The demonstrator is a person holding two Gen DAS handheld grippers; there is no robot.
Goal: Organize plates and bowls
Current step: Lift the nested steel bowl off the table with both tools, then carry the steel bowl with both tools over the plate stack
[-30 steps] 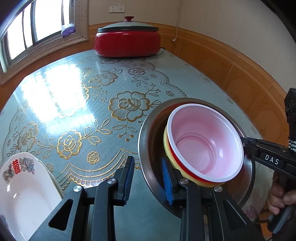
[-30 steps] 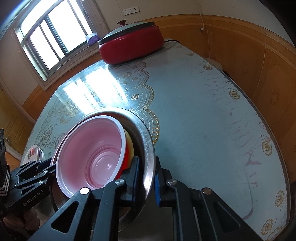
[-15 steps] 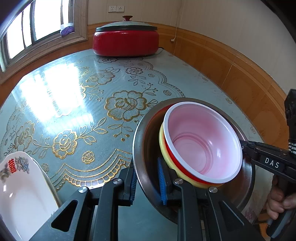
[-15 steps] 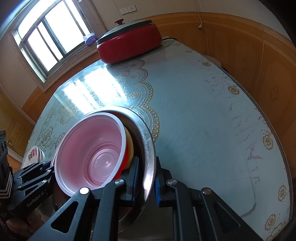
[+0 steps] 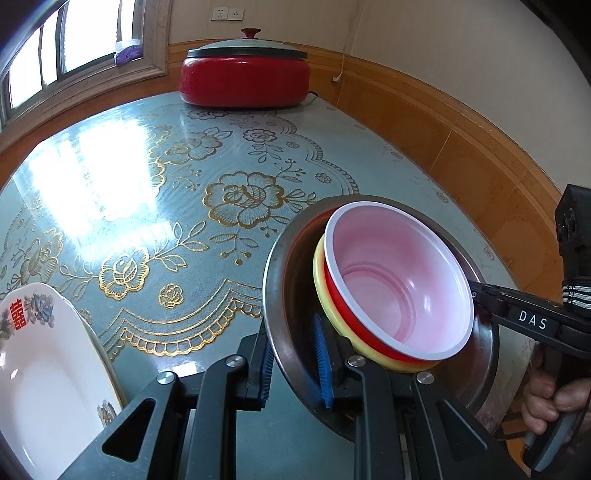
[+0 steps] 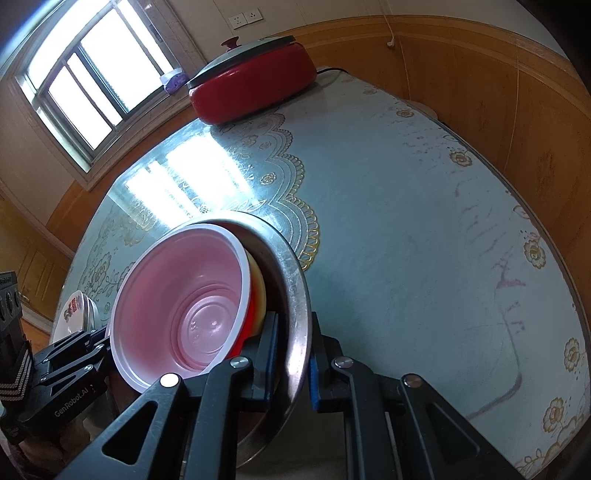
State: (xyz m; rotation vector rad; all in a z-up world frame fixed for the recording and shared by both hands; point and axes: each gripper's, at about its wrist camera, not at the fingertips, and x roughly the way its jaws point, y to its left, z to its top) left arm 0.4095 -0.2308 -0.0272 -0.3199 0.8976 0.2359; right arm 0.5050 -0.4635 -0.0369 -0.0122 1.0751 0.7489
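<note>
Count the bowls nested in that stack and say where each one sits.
3 seen: the steel bowl outermost, clamped at its rim by both grippers; the yellow bowl inside it; the red bowl with pink inside on top. Thinner ones between may be hidden.

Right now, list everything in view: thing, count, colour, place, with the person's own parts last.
steel basin: 1, silver, near edge of table, rim clamped on both sides
plastic bowls: 3 nested, pink-lined white-rimmed one on top, red then yellow beneath, inside the basin
plates: a stack, count unclear, white with red character and flowers, near-left table edge
electric pot: 1, red with grey lid and red knob, far end of table
table: 1, round, pale blue cloth with gold flowers
window: 1, light frame, far left wall
wall sockets: 2, white, above the pot
left gripper: black, blue pads, shut on basin rim
right gripper: black, blue pads, shut on opposite rim
hand: 1, on right gripper's handle
</note>
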